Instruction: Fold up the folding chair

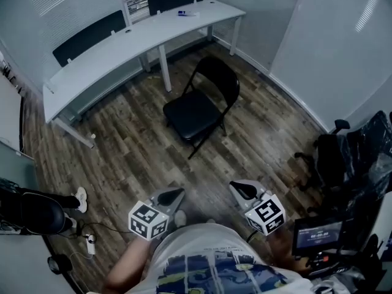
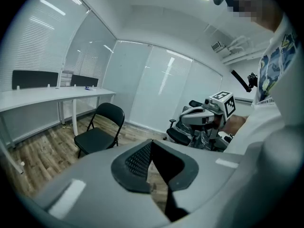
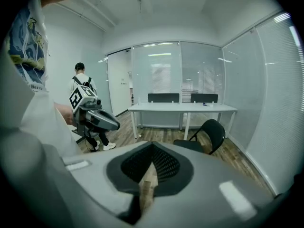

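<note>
One black folding chair (image 1: 199, 106), with a flat squarish seat, a rounded backrest and thin tubular legs, stands unfolded on the wood-plank floor (image 1: 122, 152) at twelve o'clock from the two grey grippers, well apart from both. The left gripper (image 1: 172, 196) and the right gripper (image 1: 244, 190), each bearing one marker cube, have their mesh-textured black jaws pressed together with nothing between them. Beyond the chair, at eleven o'clock, runs one long curved white desk (image 1: 122, 45) with two flat black rectangular panels (image 1: 89, 35) along its far edge.
</note>
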{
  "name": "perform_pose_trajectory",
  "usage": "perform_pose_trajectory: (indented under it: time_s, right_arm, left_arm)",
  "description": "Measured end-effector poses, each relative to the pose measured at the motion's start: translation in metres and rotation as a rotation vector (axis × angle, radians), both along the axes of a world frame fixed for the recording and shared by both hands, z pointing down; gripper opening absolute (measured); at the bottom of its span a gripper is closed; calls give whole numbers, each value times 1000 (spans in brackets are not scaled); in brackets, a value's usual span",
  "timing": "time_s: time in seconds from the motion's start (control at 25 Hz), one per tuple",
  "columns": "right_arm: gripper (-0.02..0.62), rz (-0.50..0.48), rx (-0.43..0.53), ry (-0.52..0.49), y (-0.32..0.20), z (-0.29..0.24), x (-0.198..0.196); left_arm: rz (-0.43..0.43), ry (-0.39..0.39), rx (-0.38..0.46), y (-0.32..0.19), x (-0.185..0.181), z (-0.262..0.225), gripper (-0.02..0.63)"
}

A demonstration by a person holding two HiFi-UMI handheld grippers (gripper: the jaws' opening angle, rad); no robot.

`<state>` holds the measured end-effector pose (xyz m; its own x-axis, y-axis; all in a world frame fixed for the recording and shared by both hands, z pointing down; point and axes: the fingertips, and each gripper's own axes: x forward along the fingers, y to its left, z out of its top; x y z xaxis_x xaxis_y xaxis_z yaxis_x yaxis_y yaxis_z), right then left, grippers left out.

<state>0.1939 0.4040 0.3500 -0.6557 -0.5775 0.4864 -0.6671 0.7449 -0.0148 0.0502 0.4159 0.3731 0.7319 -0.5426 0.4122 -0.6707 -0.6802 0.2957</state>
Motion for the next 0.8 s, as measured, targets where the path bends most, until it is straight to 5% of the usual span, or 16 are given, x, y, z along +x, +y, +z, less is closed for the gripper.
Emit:
perform_pose_trajectory:
  time_s: [0.8]
  right_arm:
    - [15, 17, 21, 2, 0, 1, 9]
  left_arm:
    - [0, 3, 28, -5, 9, 2, 0]
